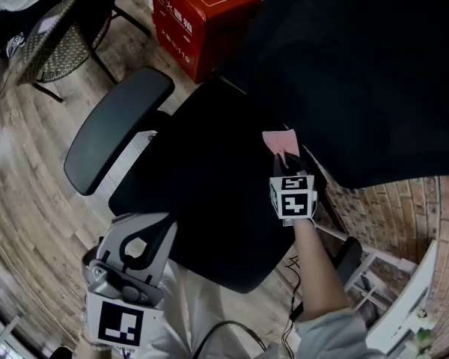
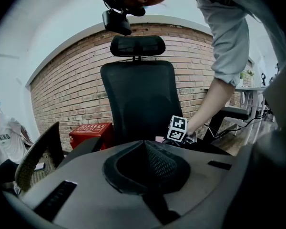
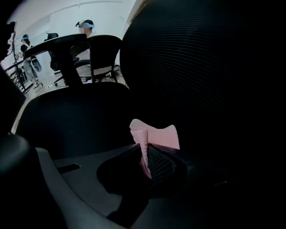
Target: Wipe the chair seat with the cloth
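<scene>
A black office chair's seat [image 1: 209, 193] fills the middle of the head view, with its tall backrest [image 1: 367, 73] at the upper right. My right gripper [image 1: 287, 158] is shut on a pink cloth [image 1: 279, 142], which lies on the seat close to the backrest. In the right gripper view the pink cloth [image 3: 155, 138] sticks up from between the shut jaws, in front of the dark backrest [image 3: 209, 70]. My left gripper [image 1: 127, 260] hangs at the seat's front edge, away from the cloth; its jaws are shut with nothing between them. The left gripper view faces the backrest [image 2: 138, 99].
The chair's left armrest [image 1: 116, 126] juts out at the left. A red box [image 1: 198, 17] stands on the wooden floor behind it, next to a woven chair [image 1: 56, 47]. A brick wall [image 2: 76, 85] is behind the chair. White furniture [image 1: 404, 298] stands at the right.
</scene>
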The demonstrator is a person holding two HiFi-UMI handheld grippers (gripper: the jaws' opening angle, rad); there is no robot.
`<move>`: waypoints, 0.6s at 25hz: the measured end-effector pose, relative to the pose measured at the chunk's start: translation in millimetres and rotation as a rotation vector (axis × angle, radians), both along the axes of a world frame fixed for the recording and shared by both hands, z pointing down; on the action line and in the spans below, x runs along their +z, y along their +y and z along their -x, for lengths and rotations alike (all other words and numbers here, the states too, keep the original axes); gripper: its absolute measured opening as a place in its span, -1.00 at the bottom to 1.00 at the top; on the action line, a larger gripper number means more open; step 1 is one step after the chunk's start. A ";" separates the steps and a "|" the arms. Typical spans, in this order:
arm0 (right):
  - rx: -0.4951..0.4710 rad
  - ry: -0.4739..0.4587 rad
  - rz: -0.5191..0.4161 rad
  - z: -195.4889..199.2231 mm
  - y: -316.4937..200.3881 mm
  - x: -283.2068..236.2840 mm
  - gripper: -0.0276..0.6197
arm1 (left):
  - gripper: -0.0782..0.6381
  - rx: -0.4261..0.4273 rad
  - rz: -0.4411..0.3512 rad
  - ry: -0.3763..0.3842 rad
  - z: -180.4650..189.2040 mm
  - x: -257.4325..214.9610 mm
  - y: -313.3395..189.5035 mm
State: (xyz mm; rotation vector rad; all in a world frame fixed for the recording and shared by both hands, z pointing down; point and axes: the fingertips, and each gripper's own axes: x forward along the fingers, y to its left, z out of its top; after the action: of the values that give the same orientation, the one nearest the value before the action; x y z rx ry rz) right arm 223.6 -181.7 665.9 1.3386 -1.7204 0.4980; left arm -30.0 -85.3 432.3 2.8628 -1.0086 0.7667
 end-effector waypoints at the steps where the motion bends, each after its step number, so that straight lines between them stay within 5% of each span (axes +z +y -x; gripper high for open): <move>1: 0.015 0.009 -0.001 -9.1 0.2 -1.2 -0.74 | -0.73 0.002 0.000 0.000 -1.1 0.1 -0.2; 7: 0.038 0.023 0.013 -27.5 6.7 -2.0 -0.74 | -0.73 -0.003 0.000 0.000 -2.4 -1.9 -2.0; 15: -0.028 -0.021 0.037 20.2 23.6 2.7 -0.74 | -0.73 -0.037 -0.002 -0.002 13.6 -2.6 0.7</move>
State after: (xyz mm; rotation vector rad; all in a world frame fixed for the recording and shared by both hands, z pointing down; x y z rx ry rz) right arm 203.4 -158.1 668.7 1.2855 -1.7363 0.5270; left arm -43.6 -84.5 429.7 2.8367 -1.0599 0.7667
